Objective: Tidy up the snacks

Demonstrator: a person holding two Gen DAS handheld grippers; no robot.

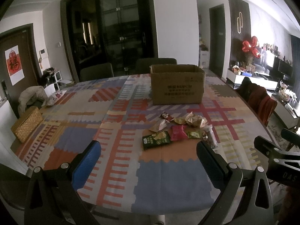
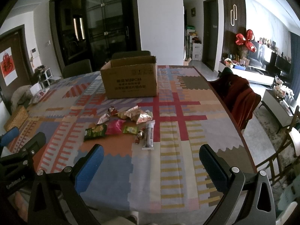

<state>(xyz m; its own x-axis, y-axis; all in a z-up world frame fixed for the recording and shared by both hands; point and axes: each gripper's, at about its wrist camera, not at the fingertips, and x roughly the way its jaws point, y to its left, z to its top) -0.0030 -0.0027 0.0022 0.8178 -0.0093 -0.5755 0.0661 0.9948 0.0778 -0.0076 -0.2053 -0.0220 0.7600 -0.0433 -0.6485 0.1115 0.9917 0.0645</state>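
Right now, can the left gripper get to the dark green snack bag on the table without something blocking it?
Probably yes. The left gripper is open and empty, and the green snack bag lies flat ahead of it at the near edge of the snack pile. Only bare tablecloth shows between them.

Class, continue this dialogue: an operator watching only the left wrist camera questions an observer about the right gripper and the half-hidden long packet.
Operator: Is the right gripper holding anything?
Observer: No. It is open and empty above the tablecloth.
Operator: A finger hides part of the long packet. Where does it end?
Observer: It lies flat on the cloth, with its near end short of the right gripper and untouched.
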